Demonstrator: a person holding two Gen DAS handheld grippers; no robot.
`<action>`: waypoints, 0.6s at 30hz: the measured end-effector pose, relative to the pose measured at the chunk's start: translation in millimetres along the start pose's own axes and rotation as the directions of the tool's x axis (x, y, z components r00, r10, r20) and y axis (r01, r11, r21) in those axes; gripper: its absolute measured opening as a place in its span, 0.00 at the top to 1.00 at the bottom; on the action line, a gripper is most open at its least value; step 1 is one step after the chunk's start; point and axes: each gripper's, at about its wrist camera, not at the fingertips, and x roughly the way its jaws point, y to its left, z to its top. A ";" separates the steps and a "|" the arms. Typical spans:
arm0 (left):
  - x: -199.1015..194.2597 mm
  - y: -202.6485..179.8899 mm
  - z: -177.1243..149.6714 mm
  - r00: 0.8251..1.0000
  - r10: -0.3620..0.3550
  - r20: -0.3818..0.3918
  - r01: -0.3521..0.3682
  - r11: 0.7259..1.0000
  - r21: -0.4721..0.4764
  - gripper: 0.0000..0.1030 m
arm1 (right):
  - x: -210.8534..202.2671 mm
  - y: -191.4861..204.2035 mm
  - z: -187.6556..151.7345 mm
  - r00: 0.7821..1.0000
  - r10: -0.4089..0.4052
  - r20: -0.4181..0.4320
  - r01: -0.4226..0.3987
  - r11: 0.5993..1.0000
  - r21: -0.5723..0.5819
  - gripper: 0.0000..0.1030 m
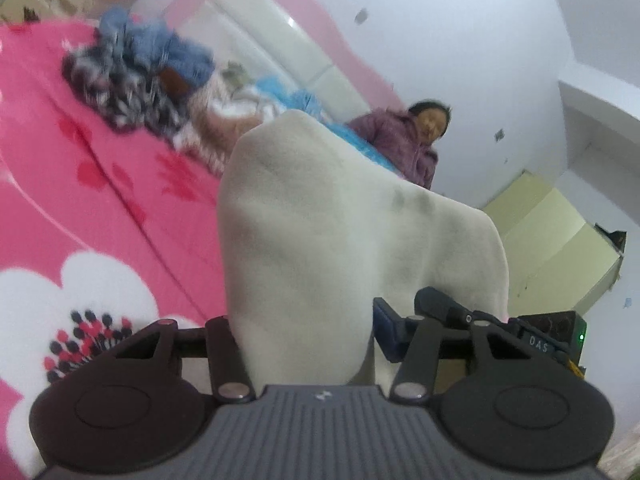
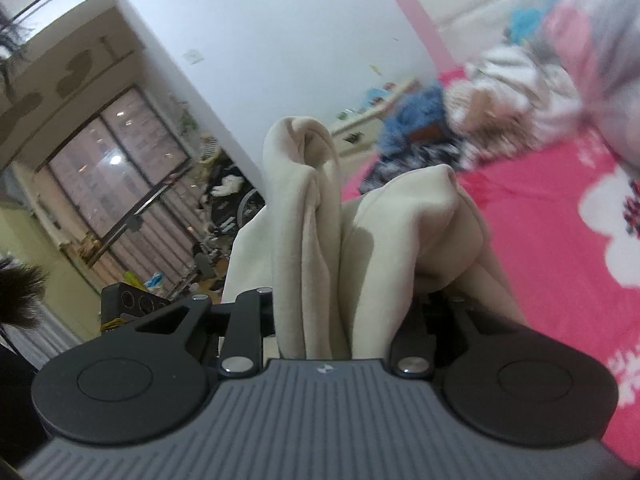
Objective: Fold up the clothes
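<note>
Both grippers are holding one cream garment up above the pink bed.

The left gripper (image 1: 304, 344) is pinching the cream garment (image 1: 340, 232) between its jaws, the cloth standing up from the pinch as a broad flap. The right gripper (image 2: 344, 320) is clamping a bunched, doubled-over part of the same cream garment (image 2: 320, 240), several layers rising in folds from between its jaws. The garment is hanging clear above the pink bed (image 1: 80, 184), not lying on it; in my judgement it is being held at two points so it can be spread or doubled before going down. Whether a fold is being opened or closed cannot be settled here. A pile of mixed clothes (image 1: 136, 76) is lying at the far side of the bed, near the headboard (image 1: 260, 36). A person in a purple jacket (image 1: 404, 144) is sitting beyond the bed.
</note>
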 end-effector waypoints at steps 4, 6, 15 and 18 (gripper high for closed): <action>-32.8 -21.0 4.5 0.997 0.012 0.080 -0.015 0.999 0.034 0.50 | 1.3 24.7 11.8 0.998 0.053 0.020 -0.052 0.997 -0.065 0.76; -51.9 -30.7 7.1 0.993 0.022 0.116 -0.028 0.998 0.047 0.50 | 3.7 35.5 17.7 0.996 0.084 0.021 -0.081 0.993 -0.091 0.76; -162.3 -67.3 0.8 0.948 0.151 0.280 -0.175 0.983 0.061 0.50 | 45.2 102.3 48.8 0.962 0.253 -0.102 -0.266 0.950 -0.161 0.76; -203.6 -73.6 -11.9 0.919 0.204 0.338 -0.223 0.975 0.018 0.50 | 62.5 131.9 50.6 0.936 0.304 -0.179 -0.334 0.926 -0.175 0.76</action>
